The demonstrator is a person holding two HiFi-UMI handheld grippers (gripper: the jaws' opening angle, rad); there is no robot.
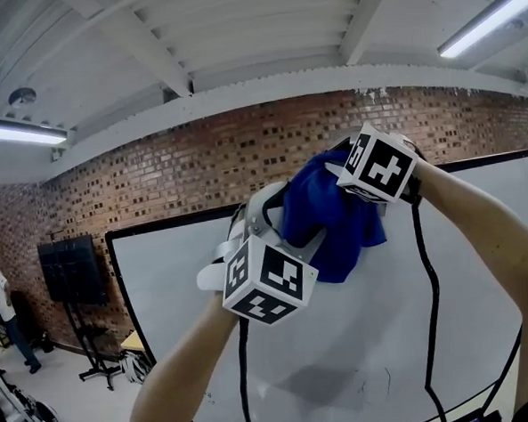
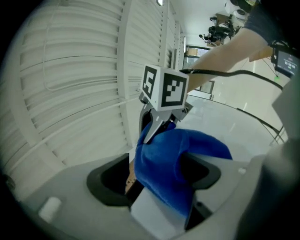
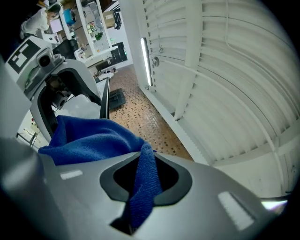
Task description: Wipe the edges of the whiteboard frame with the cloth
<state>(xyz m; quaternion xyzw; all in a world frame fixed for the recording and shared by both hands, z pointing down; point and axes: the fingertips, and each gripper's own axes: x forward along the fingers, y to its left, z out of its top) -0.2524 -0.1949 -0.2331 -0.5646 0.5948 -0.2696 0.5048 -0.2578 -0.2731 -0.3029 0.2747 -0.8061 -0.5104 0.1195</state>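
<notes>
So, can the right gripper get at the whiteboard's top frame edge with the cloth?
Probably yes: the right gripper, shut on the cloth, seems to sit right at the top frame edge, with nothing between them.

Black-white marker cubes point(image 1: 266, 281), black cables point(image 1: 426, 285).

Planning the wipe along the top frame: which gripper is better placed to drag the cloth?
Right, probably. The right gripper is shut on the blue cloth by the whiteboard frame. The left gripper has its jaws apart, with the cloth merely draped between them.
</notes>
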